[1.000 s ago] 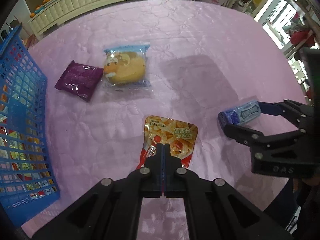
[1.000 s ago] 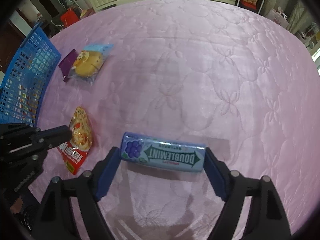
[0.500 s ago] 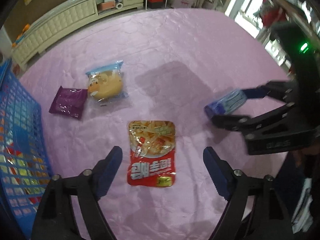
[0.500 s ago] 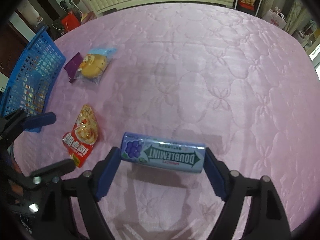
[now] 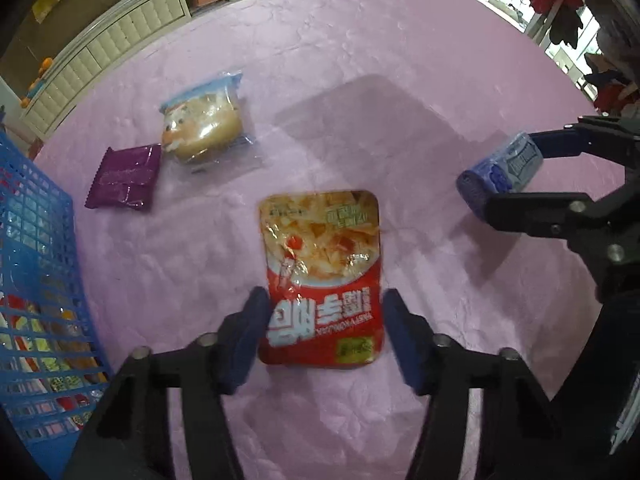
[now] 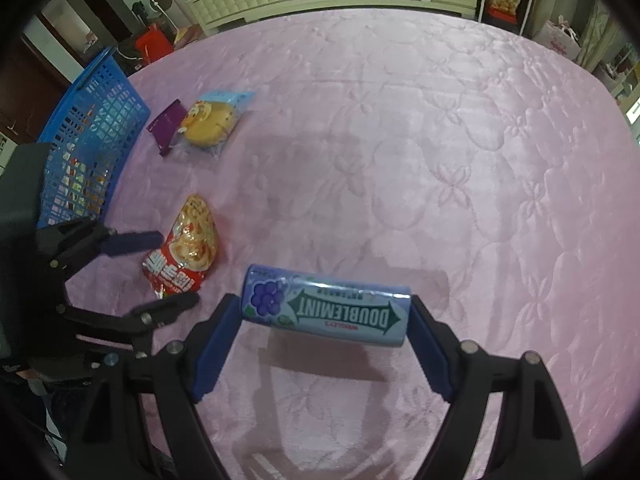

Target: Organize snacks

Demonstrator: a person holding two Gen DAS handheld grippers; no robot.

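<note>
- Left wrist view: red snack pouch (image 5: pixel 320 276) lies flat on the pink quilt (image 5: pixel 380 80), long axis running away from the cam, near end sitting between the left gripper (image 5: pixel 324 320) fingers. Jaws closing across the pouch's short width; pads look right at its edges but not clearly pressing yet.
- Same view: right gripper (image 5: pixel 516 176) off to the right, clamped on the blue gum tube (image 5: pixel 500 170). Blue basket (image 5: pixel 36 240) at the left edge, already w/ snacks inside. Purple packet (image 5: pixel 124 178) and bun in clear wrap (image 5: pixel 202 130) farther off, touching each other.
- Right wrist view: gum tube (image 6: pixel 326 306) held end to end across the right gripper (image 6: pixel 326 320), lifted off the quilt, shadow underneath. Left gripper (image 6: pixel 160 268) straddles the pouch (image 6: pixel 182 248); it's the nearer hand to the basket (image 6: pixel 92 136).
- Only this view shows the tube's label and its grip; only the left view shows pad-to-pouch contact.
</note>
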